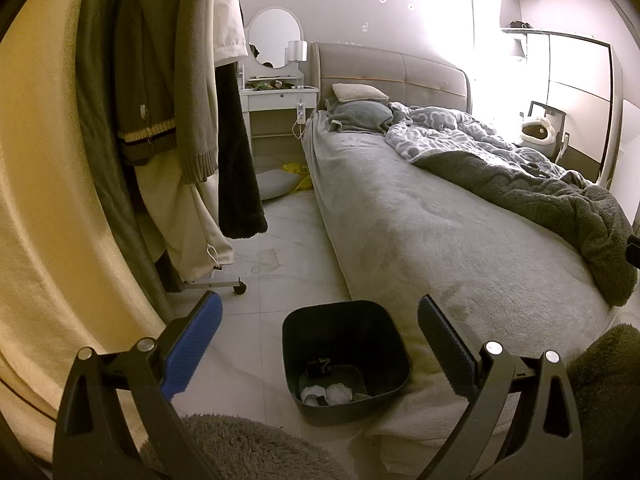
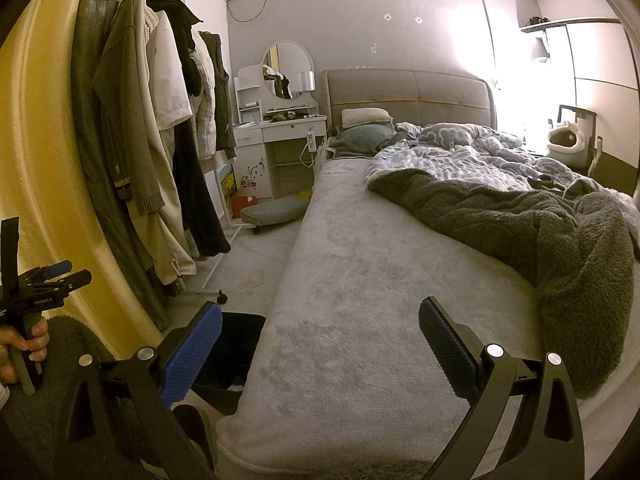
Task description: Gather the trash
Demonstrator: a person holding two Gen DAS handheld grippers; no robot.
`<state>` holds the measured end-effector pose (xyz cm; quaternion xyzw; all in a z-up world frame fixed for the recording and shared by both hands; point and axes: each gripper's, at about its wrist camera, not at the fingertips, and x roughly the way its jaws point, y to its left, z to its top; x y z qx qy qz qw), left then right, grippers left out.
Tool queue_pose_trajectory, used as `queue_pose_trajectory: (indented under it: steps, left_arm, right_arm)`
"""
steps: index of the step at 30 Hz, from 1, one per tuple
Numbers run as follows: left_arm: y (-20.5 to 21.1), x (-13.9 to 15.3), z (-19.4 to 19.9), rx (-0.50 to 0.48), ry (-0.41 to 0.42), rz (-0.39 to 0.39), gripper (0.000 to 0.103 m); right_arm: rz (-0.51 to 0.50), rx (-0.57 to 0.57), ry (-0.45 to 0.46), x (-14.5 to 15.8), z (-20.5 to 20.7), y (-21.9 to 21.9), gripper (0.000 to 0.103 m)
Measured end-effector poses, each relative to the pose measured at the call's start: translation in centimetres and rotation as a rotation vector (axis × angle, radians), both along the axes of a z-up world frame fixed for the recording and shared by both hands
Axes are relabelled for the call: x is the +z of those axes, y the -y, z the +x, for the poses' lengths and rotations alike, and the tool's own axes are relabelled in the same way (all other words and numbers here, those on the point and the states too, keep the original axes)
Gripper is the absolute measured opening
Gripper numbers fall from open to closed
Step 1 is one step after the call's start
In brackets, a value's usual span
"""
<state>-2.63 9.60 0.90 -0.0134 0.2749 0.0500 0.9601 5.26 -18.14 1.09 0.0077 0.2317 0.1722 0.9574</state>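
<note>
Hovering with jaws spread and empty, left gripper point(image 1: 320, 344) sits just above the dark bin point(image 1: 346, 360), which already holds a few white wads point(image 1: 326, 394). Right gripper point(image 2: 320, 348) is also spread, empty, over the bed point(image 2: 360, 280). Farther ahead, something yellow point(image 1: 296, 176) lies on the floor point(image 1: 288, 248), possibly trash left; can't tell.

Black bin point(image 1: 344, 360), blue-padded tongs point(image 1: 320, 344)
</note>
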Motion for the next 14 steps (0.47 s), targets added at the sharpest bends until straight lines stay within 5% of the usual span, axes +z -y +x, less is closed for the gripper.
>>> queue_pose_trajectory:
  steps: [14]
  left_arm:
    - [0.10,-0.09,0.03,0.006,-0.007,-0.015,0.100]
  right_arm:
    - [0.000,0.000,0.000,0.04,0.01,0.05,0.100]
